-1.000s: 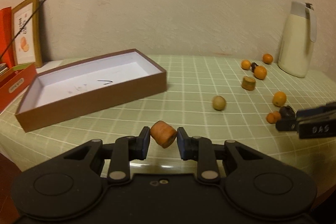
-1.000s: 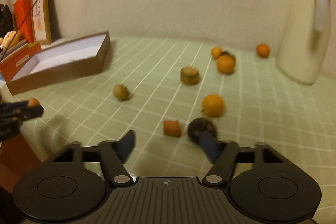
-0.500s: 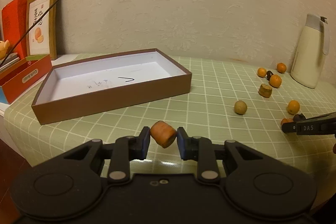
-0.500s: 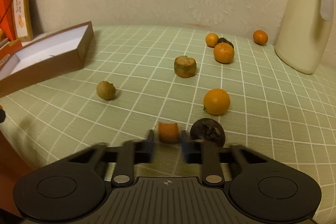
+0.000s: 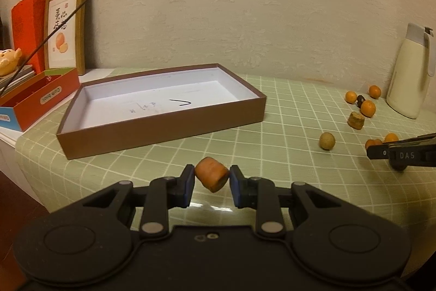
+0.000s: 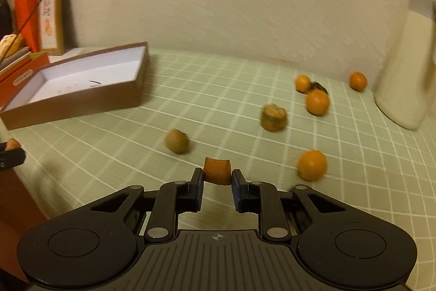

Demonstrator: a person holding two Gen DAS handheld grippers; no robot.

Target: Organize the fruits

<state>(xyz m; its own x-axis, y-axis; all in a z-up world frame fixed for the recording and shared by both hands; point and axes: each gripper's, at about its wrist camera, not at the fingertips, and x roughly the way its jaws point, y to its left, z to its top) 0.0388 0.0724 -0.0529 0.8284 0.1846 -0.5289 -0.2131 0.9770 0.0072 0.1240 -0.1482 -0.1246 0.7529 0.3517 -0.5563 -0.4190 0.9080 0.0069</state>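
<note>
My left gripper is shut on an orange carrot chunk, held above the table's front edge, short of the brown box with its white inside. My right gripper is shut on another orange carrot chunk, lifted above the cloth. It also shows at the right edge of the left wrist view. Oranges, a greenish chunk and a round brown-green fruit lie on the green checked cloth.
A cream thermos jug stands at the back right. A framed picture, a red box and books stand left of the brown box. A dark fruit lies among the far oranges. The table edge drops off at the left.
My right gripper closed on the carrot chunk and lifted it off the cloth, away from the dark fruit. My left gripper, still holding its chunk, swung to face the box more squarely.
</note>
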